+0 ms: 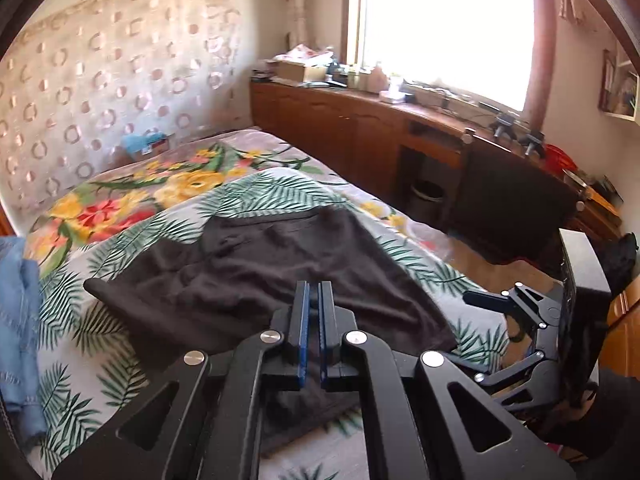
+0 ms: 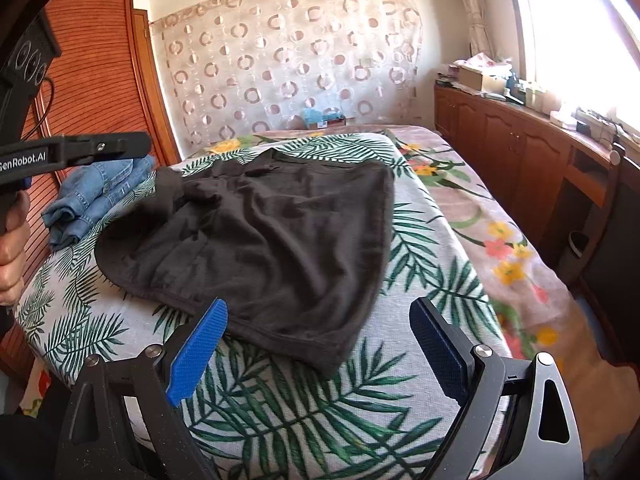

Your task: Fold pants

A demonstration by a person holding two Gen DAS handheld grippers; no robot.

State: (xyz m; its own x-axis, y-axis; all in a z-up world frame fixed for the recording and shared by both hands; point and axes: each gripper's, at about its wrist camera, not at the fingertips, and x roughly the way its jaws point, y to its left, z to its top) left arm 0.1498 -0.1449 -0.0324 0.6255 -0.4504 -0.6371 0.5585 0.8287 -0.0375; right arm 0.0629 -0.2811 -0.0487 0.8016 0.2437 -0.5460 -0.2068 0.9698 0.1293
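Dark brown pants spread in a rumpled heap across a palm-leaf sheet on a bed, one edge folded over toward the far side

Left tool with blue pads pressed together, nothing visibly pinched between the tips; hovering over the near edge of the pants, fabric showing just beyond and beneath the fingers. Seen again in the right wrist view as a black arm at the left edge, above and left of the pants, gripped by a hand half cut off by the frame

Right tool spread wide, blue pads well apart, empty; near hem of the pants lying between and just ahead of the two fingers, not touched. Same tool at the right edge of the left wrist view, beside the bed corner, partly hidden by a dark sleeve

Blue denim garment bunched at the left side of the bed, near the pants; whether touching, hard to tell. Part of the pants under the left tool hidden by its frame. Far window blown out white, clutter on the wooden cabinet too small to make out
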